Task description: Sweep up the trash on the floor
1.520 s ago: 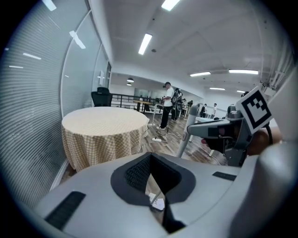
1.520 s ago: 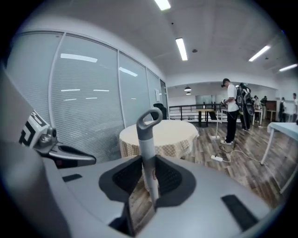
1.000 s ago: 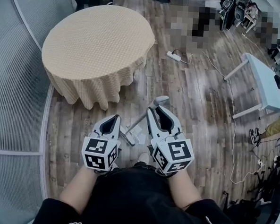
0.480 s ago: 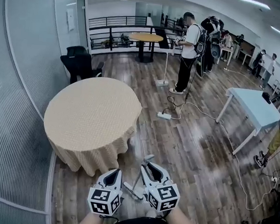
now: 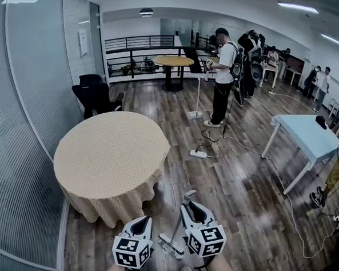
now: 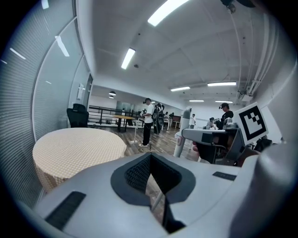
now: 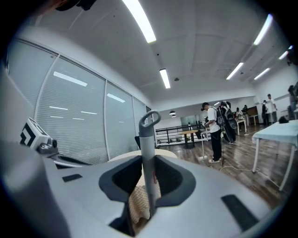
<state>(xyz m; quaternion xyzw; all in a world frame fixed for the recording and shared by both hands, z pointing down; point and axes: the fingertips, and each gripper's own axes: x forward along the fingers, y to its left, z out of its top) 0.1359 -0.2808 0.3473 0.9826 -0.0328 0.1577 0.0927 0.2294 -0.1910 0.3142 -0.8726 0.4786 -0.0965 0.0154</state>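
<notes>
Broom handle (image 7: 147,135) in right gripper (image 7: 149,159)

Head view has pitched up in the last second, from steeply down at the floor to nearly level across the room. I log the left claw (image 5: 146,221) and right claw (image 5: 192,210) as dropped to the bottom edge and smaller, the broom (image 5: 171,245) with them. The round counter (image 5: 111,151) slid from top of frame to mid-left. The wearer's dark top has almost left the frame. Newly in view are the railing (image 5: 134,52), a standing person (image 5: 221,78) and the ceiling lights (image 5: 299,6).
</notes>
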